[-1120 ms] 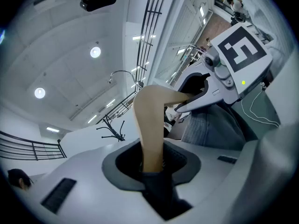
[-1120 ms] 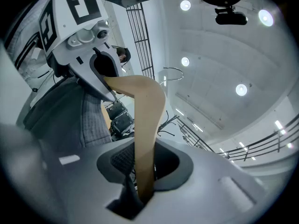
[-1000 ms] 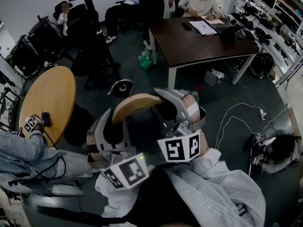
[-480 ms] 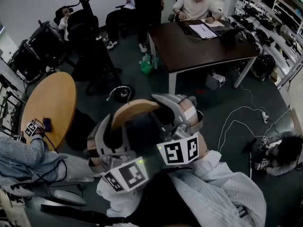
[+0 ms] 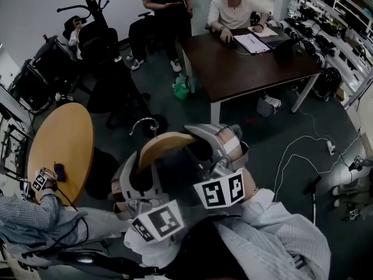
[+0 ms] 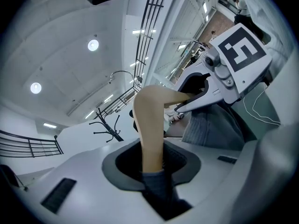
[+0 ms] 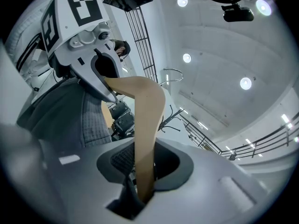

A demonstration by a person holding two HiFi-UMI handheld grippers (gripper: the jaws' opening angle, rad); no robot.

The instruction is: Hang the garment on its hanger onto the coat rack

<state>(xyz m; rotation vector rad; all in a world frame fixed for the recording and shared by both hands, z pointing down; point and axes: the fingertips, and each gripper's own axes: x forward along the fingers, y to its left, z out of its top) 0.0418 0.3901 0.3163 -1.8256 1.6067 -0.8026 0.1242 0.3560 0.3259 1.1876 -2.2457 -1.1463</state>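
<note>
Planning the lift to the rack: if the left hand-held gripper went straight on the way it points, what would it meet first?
Beyond the wooden hanger it grips, the left hand-held gripper seems to face only open ceiling; the coat rack stands off to one side.

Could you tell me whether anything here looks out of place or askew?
Nothing serious: the left gripper and right gripper each clamp an arm of the wooden hanger, the grey garment draped on it. The only untidy thing is a white cable trailing loose across the floor.
</note>
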